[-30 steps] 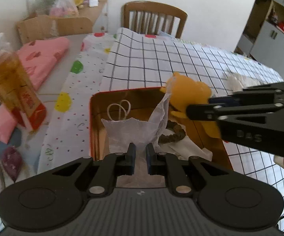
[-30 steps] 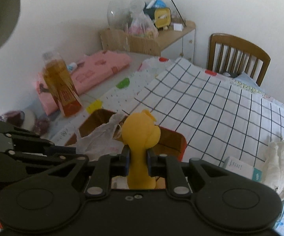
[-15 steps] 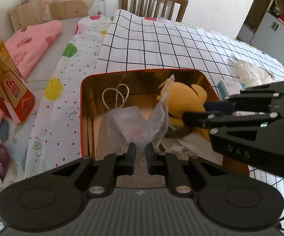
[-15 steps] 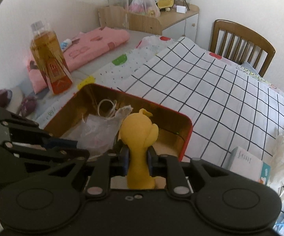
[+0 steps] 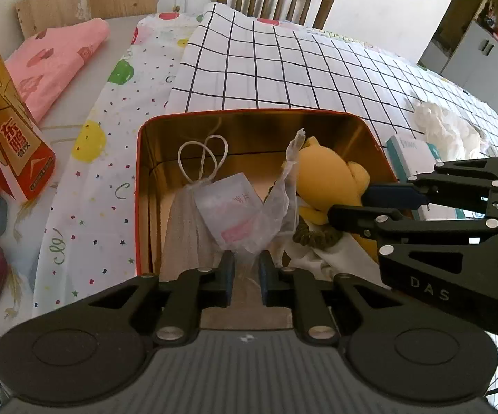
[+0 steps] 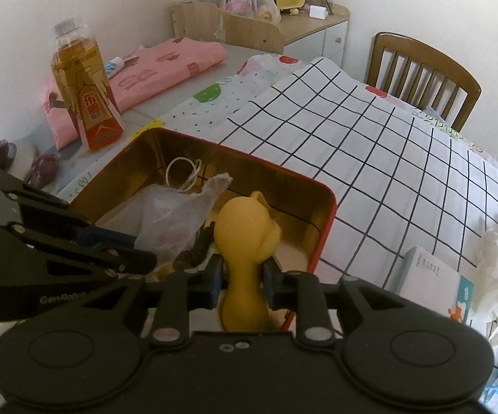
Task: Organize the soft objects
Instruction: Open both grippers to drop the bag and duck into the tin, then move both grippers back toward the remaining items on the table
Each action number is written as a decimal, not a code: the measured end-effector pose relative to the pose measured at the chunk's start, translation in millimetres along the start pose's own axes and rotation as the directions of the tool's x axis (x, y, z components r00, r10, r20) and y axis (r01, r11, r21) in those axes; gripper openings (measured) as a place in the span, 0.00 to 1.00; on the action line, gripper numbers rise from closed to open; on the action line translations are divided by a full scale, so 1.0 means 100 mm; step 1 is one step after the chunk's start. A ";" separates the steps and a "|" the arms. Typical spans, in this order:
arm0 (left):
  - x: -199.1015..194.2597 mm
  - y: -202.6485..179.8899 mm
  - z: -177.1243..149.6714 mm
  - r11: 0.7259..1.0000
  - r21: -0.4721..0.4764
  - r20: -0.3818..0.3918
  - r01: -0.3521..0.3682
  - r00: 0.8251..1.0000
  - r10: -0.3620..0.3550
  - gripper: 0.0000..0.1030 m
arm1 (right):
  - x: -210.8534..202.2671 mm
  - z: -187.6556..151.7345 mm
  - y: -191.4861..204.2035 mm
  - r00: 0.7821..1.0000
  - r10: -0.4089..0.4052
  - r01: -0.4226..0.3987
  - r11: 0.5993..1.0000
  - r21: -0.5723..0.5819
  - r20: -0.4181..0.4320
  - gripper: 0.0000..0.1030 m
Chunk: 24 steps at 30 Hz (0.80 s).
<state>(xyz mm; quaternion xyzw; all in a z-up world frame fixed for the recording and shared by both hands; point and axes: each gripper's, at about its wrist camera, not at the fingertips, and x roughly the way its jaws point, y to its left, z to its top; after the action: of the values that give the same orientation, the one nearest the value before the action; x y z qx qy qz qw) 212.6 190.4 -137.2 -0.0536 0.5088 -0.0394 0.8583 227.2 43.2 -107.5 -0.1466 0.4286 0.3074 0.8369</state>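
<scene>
We have both soft things down inside the red tin (image 5: 142, 186). Our left gripper (image 5: 245, 272) pinches the near end of the sheer drawstring pouch (image 5: 235, 214), which lies along the tin's left half with its white cord loop (image 5: 202, 158) toward the far wall. Our right gripper (image 6: 242, 276) is clamped on the yellow plush toy (image 6: 249, 227), low in the right half, beside a dark hair tie (image 5: 312, 238) and some white cloth (image 5: 318, 262). To finish well, we should settle each piece on the floor of the tin, part the fingers gently, and draw straight back so nothing snags or drags out.
</scene>
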 end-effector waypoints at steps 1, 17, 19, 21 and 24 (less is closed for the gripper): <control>0.00 0.00 0.00 1.000 0.000 0.000 -0.002 1.000 0.002 0.14 | -0.01 0.00 0.00 1.000 -0.001 0.001 1.000 0.001 0.004 0.25; -0.15 -0.05 -0.04 1.000 0.011 0.039 -0.023 0.999 0.022 0.49 | -0.29 -0.03 0.00 0.997 -0.012 0.014 1.000 -0.027 0.079 0.49; -0.18 -0.04 -0.05 1.000 -0.001 0.047 -0.017 0.999 0.017 0.50 | -0.34 -0.03 -0.03 0.996 -0.004 0.006 1.000 -0.013 0.088 0.51; -0.23 -0.05 -0.06 1.000 -0.007 0.059 -0.019 0.998 0.020 0.50 | -0.39 -0.03 -0.05 0.995 -0.002 0.003 1.000 -0.003 0.097 0.52; -0.33 -0.08 -0.07 1.000 -0.002 0.081 -0.029 0.996 0.029 0.55 | -0.49 -0.05 -0.07 0.993 0.005 -0.006 1.000 0.008 0.116 0.56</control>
<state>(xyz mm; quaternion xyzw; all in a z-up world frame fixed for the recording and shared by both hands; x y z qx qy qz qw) 190.1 186.4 -110.8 -0.0483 0.4745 -0.0244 0.8786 207.0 16.4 -70.9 -0.1242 0.3810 0.3159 0.8600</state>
